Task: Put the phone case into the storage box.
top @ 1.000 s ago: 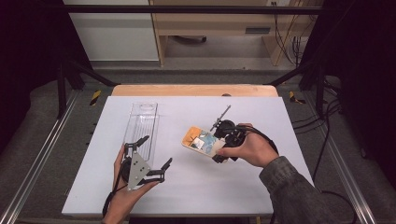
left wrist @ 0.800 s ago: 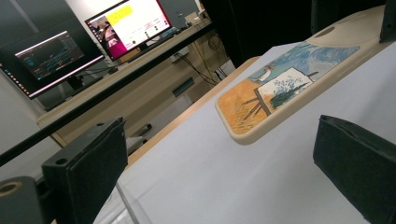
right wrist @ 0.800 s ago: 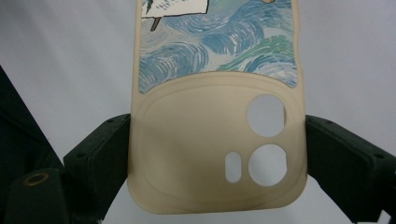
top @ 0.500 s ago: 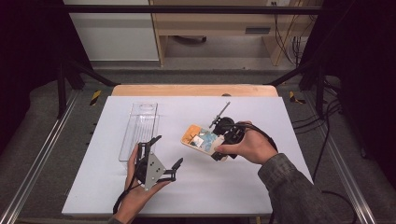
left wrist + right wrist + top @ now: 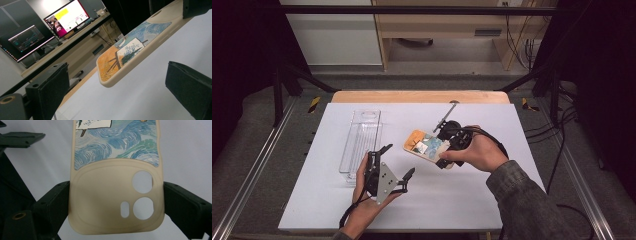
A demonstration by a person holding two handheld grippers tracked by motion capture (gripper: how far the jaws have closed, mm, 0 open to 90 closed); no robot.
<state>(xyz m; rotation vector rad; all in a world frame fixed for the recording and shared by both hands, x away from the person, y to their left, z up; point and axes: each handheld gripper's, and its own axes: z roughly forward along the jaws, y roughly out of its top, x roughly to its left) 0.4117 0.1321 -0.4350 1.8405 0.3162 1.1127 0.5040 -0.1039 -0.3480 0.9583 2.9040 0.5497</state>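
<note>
on the white table [image 5: 472, 200], right gripper [image 5: 447, 145] clamps the phone case [image 5: 424, 146], top edge cropped; left gripper [image 5: 398, 165] gapes.

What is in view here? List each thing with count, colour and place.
phone case: one, beige with blue and orange painting, centre of the table, its camera end clamped by the right tongs
clear tray: one, transparent, left of the case, lying flat
table: one, white top with a wooden far edge
monitors: two, lit, beyond the table in the left gripper view
left tongs: one, black with a grey plate, near left, open, aimed at the case
right tongs: one, black, shut on the case
hands: two, one per tongs
</note>
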